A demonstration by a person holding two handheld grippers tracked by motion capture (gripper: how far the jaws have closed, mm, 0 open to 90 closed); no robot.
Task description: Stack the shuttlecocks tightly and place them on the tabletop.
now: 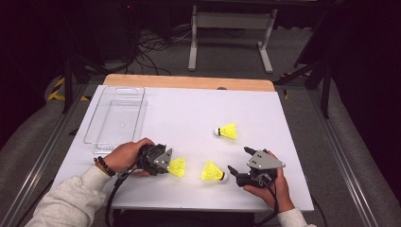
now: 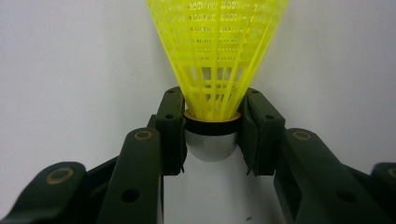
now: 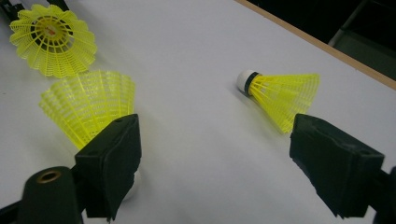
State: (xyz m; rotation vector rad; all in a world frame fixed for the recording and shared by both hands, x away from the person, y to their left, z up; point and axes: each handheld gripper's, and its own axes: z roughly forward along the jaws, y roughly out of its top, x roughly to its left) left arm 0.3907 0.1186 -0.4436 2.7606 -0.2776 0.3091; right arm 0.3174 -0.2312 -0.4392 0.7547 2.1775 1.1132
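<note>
held shuttlecock (image 2: 212, 135): pinched at its cork by the left gripper (image 2: 212, 130), skirt pointing away; in the high view it sits low at the near left of the table (image 1: 189, 101), just right of the person's left hand (image 1: 125, 155).
left gripper: jaws pressed onto the cork from both sides, just under the black band; the cork is round and smooth, so I judge it could squirt out if the squeeze eases or the hand swings fast.
skirt risk: the yellow mesh looks soft; a grip that slides up onto it would crush it rather than hold.
middle shuttlecock (image 1: 213, 171): lies near, between the two grippers, cork beside the right gripper (image 1: 239, 163); a careless sweep of either hand could roll it.
right gripper: jaws spread wide and holding nothing; in the right gripper view its left jaw stands just in front of the middle shuttlecock, so closing now may nudge it, not catch it.
far shuttlecock (image 1: 227, 131): lies on its side, well apart from both hands.
bin (image 1: 116, 118): clear and on the far left; its rim is hard to see, and the skirt could catch on it.
</note>
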